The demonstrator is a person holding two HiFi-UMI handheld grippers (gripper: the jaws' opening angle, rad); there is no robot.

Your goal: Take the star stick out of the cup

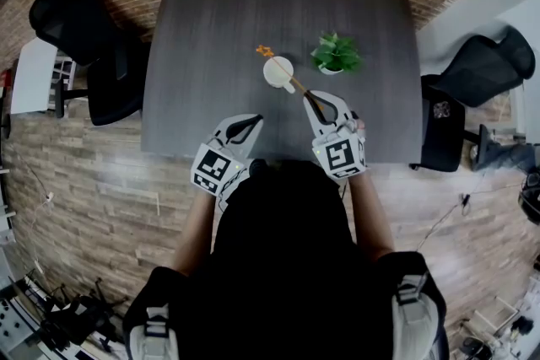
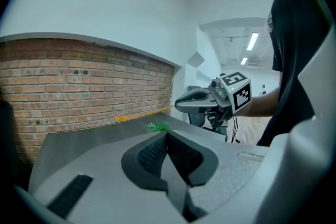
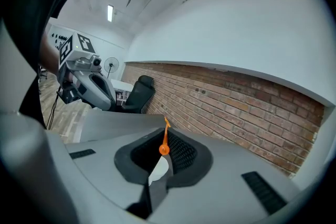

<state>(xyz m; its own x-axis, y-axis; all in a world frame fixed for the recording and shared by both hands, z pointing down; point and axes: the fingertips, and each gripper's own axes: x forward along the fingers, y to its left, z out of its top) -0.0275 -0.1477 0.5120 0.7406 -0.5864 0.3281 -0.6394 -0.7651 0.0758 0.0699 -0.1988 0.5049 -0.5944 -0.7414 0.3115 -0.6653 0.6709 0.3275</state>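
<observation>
Right gripper [image 1: 314, 99] has the star stick [image 1: 298, 86]: fingers shut on its near end. Right gripper view shows the orange shaft poking straight out btwn them. Cup [image 1: 275, 72] is white, upright on the table [image 1: 202, 38], just ahead-left of those fingers. Stick's long axis runs diagonally from the fingers, across the cup's mouth, to the orange star tip just past the cup's far-left rim. So it looks low & slanted, not upright. Can't tell if it touches the rim or sits clear above it. Small plant [image 1: 336, 55] stands right of the cup, near but apart. Left gripper [image 1: 256, 119] hangs on the cup's near-left side, apart from it, fingers closed together w/ nothing in them.

Judgement: grasp looks done, so extraction is the step in hand. The right gripper is the nearer one & the only one engaged. The move prob needs a lift up & back along the stick's own axis, so the star end clears the rim w/o tipping the cup or brushing the plant.
</observation>
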